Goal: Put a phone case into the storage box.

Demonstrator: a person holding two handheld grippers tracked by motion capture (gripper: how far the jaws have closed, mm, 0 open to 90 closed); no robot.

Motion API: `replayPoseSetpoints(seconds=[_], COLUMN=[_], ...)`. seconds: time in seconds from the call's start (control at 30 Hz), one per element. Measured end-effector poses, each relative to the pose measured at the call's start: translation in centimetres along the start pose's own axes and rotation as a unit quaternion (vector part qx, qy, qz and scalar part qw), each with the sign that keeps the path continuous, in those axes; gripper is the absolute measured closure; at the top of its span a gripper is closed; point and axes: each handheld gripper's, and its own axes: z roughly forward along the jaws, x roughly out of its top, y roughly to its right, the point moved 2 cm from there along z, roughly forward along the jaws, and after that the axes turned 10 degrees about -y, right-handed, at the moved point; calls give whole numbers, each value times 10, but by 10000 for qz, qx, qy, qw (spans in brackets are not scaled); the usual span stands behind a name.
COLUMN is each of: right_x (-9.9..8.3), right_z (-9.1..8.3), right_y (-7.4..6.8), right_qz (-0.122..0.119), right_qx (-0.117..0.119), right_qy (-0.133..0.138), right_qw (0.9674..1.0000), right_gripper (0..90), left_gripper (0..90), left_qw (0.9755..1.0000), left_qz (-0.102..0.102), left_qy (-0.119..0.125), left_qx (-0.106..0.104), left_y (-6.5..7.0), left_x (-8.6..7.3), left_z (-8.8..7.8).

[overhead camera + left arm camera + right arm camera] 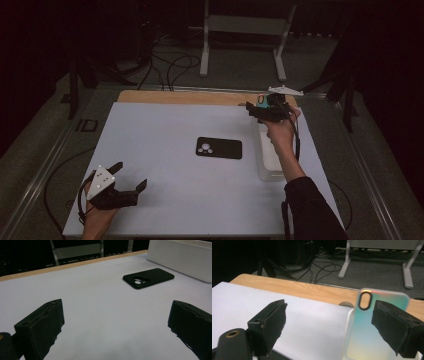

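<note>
Two hand-held grippers gape wide, gripping nothing: the right hand-held gripper (329, 322) beside an iridescent phone case (372, 340), the left hand-held gripper (116, 327) facing a black phone case (148, 278).

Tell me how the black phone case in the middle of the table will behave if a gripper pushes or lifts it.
The black phone case lies flat and thin on the white table cover, so it would probably slide, not tip or roll. It looks like an empty shell, likely light. Its matte surface suggests fair grip, though it may flex.

right gripper (328, 322) | jaws wide apart | iridescent phone case (372, 327) (upright) beside 1 jaw
</note>
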Motion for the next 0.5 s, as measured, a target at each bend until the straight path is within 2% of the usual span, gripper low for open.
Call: replayPoseSetpoints(seconds=[0.07,0.27,0.5], right_x=[-1,-6,-9], right_z=[0,7,18], right_y=[-6,-17,-24], right_qz=[-44,-35,-63], right_qx=[120,274,307], right_qy=[9,-99,-238], right_qw=[9999,9996,9992], right_gripper=[123,139,165], left_gripper=[10,10,10], left_qw=[10000,10000,10000], left_qz=[7,7,8], left_qy=[-13,-16,-20], left_qx=[1,1,2], left_y=[0,0,0], left_x=[0,0,-1], left_z=[0,0,0])
